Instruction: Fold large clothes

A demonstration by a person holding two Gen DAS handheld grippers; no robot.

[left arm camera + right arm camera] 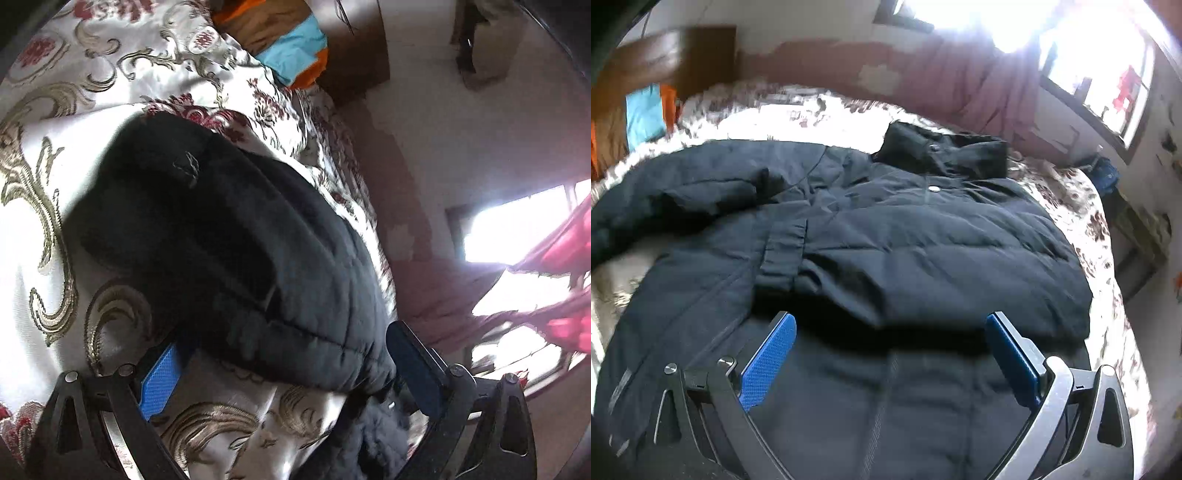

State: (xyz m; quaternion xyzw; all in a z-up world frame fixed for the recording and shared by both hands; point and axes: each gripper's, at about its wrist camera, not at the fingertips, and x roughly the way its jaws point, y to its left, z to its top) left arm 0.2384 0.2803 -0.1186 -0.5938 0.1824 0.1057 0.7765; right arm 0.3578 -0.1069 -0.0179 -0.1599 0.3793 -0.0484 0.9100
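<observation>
A big black padded jacket (923, 236) lies spread on the bed, collar (942, 151) at the far end and one sleeve folded across its front with the cuff (783, 254) near the middle. My right gripper (890, 321) hovers open over the jacket's lower part, nothing between its blue pads (768, 358). In the left wrist view a puffy section of the same jacket (229, 240) bulges up from the floral bedspread (48, 206). My left gripper (284, 343) is open, its fingers straddling the jacket's near edge without closing on it.
An orange, brown and blue bundle (291, 48) rests against the wooden headboard (665, 55). A pink curtain (979, 85) hangs by the bright window (1108, 74) on the far side of the bed. A peeling wall (424, 147) runs along the bed's edge.
</observation>
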